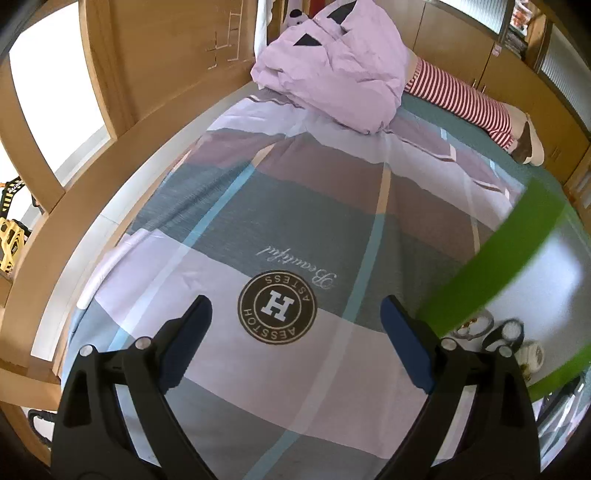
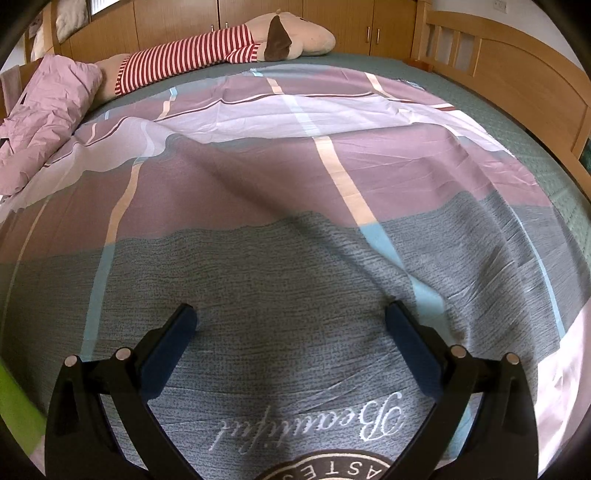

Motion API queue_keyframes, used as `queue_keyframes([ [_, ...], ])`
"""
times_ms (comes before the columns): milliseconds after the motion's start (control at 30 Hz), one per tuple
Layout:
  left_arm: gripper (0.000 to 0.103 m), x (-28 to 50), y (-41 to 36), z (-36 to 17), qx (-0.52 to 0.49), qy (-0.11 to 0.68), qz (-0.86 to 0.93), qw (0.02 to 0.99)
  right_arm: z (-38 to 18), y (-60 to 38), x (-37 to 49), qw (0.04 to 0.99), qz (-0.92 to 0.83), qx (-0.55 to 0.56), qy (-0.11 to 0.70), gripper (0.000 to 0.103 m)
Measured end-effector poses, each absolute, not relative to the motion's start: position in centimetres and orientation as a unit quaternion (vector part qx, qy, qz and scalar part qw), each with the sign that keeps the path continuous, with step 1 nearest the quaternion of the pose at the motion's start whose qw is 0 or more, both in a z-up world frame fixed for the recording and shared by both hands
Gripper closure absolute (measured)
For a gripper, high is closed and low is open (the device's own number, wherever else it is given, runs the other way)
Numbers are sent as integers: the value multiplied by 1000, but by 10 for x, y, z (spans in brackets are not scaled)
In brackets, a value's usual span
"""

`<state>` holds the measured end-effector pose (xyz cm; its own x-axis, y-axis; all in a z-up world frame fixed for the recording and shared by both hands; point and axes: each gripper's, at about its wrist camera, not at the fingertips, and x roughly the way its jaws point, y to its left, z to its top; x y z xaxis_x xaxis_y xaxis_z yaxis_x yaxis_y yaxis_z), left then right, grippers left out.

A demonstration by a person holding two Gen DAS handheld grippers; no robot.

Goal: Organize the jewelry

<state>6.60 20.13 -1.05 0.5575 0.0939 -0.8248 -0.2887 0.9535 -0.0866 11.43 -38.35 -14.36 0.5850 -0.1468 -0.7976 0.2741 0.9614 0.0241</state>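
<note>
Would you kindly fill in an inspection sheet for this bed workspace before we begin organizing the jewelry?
Surface: patchwork bedspread, mostly smooth, round logo.
Job's things: small jewelry pieces at the right edge in the left view, partly behind a blurred green object; details unclear.
Clutter: crumpled pink duvet, striped plush toy.
Grippers: left gripper open, empty; right gripper open, empty.
Cables: nothing seen.
Surroundings: wooden bed frame, wooden cabinets.
</note>
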Motion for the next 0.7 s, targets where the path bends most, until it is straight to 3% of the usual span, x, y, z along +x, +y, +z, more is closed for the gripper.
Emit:
queue_keyframes([
  [700,9,56,207,1,-122,436,119,883,-143,-383,114,887,-119,72,440,1],
])
